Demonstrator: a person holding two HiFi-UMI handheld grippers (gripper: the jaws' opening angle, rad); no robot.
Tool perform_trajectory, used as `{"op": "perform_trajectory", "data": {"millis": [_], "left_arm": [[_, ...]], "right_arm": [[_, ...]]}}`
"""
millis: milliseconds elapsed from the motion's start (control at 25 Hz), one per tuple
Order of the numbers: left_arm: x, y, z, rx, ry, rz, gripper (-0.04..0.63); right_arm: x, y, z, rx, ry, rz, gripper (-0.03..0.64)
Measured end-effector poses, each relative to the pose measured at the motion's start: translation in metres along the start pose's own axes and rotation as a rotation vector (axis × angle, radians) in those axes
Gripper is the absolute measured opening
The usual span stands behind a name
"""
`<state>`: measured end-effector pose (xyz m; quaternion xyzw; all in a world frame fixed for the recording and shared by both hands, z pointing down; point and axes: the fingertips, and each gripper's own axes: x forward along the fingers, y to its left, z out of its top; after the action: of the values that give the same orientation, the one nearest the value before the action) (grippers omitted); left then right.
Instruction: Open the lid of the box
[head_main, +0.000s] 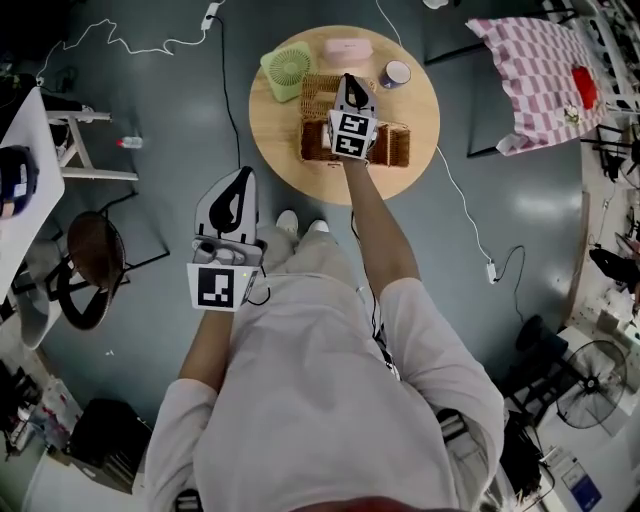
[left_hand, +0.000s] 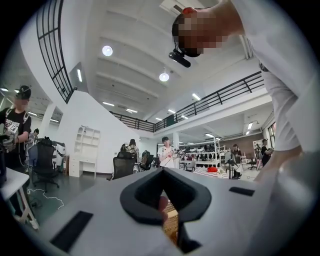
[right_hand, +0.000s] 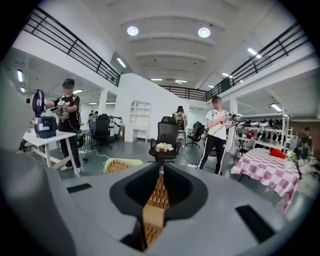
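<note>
A brown wicker box (head_main: 388, 148) stands on the round wooden table (head_main: 425, 110). Its woven lid (head_main: 320, 95) is lifted at the box's far left side. My right gripper (head_main: 349, 83) reaches over the box and is shut on the lid's edge. In the right gripper view the lid's weave (right_hand: 159, 196) and a wooden tab sit pinched between the jaws of the right gripper (right_hand: 160, 172). My left gripper (head_main: 243, 178) is held back near my body, off the table, shut and holding nothing. In the left gripper view, the left gripper (left_hand: 165, 201) points toward the table.
On the table also stand a green fan (head_main: 287, 68), a pink case (head_main: 346, 46) and a cup (head_main: 396, 73). A checked-cloth table (head_main: 540, 70) is at the right, a black chair (head_main: 90, 265) at the left, and cables cross the floor.
</note>
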<state>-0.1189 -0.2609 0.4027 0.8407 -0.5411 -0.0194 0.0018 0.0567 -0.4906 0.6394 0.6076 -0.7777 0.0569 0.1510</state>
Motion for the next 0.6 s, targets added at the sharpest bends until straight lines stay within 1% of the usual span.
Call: {"op": "perform_trajectory", "data": {"millis": [80,120,160,240,400,480,600], "left_arm": [[0.002,0.002,0.002,-0.003,-0.007,-0.005,-0.004],[0.002,0.002,0.004,-0.005,-0.009,-0.008,-0.004],[0.003,0.002,0.005,-0.007,-0.008,-0.013,-0.004],[0.005,-0.001,0.007,-0.010,-0.005,-0.024,-0.003],[0.010,-0.006,0.011,-0.017,-0.010,-0.050,-0.005],[0.012,-0.008,0.011,-0.025,-0.011,-0.059,-0.004],[0.011,-0.011,0.011,-0.049,-0.016,-0.067,-0.004]], "right_arm": [[-0.005,0.002,0.009,0.025,-0.029,0.025,0.062],[-0.010,0.003,0.013,0.038,-0.040,0.036,0.110],[-0.017,0.004,0.017,0.049,-0.049,0.044,0.143],[-0.035,0.004,0.026,0.056,-0.069,0.055,0.175],[-0.084,0.007,0.048,0.071,-0.109,0.071,0.198],[-0.112,0.011,0.059,0.080,-0.122,0.072,0.198],[-0.158,0.021,0.074,0.066,-0.129,0.061,0.198]]}}
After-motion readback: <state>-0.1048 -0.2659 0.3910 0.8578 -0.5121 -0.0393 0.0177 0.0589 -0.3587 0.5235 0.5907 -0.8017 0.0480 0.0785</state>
